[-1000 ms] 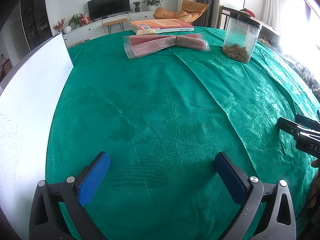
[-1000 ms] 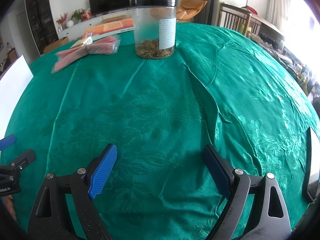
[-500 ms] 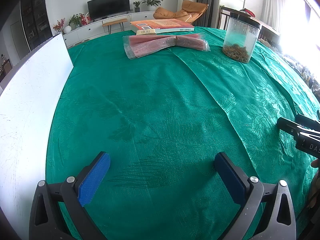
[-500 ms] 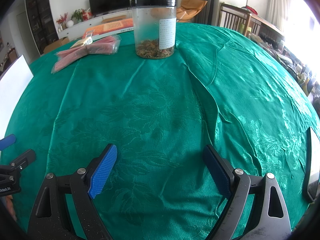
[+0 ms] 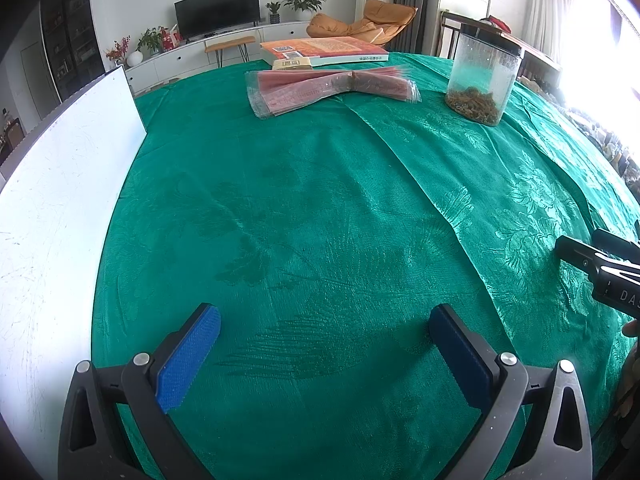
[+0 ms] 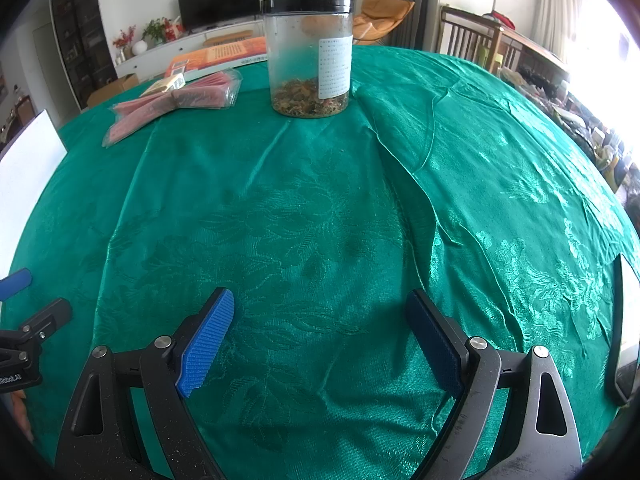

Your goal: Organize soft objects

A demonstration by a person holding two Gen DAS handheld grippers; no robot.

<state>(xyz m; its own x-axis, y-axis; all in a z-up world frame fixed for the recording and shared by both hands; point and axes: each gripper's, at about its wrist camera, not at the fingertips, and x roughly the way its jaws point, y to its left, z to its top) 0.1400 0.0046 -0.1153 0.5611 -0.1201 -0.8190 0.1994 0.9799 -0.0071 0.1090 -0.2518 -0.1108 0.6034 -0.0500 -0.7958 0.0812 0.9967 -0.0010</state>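
A green patterned cloth [image 5: 320,208] covers the table, with folds and creases toward its right side [image 6: 424,184]. My left gripper [image 5: 326,344] is open and empty, low over the near part of the cloth. My right gripper [image 6: 320,328] is open and empty, also low over the cloth. Each gripper shows at the edge of the other's view: the right one in the left wrist view [image 5: 600,268], the left one in the right wrist view [image 6: 24,320].
A stack of clear-wrapped red packets [image 5: 328,86] lies at the far side, with an orange book [image 5: 324,50] behind it. A clear jar with a black lid [image 6: 310,56] stands far right. A white board [image 5: 52,216] stands along the left. A tablet edge [image 6: 626,328] is at right.
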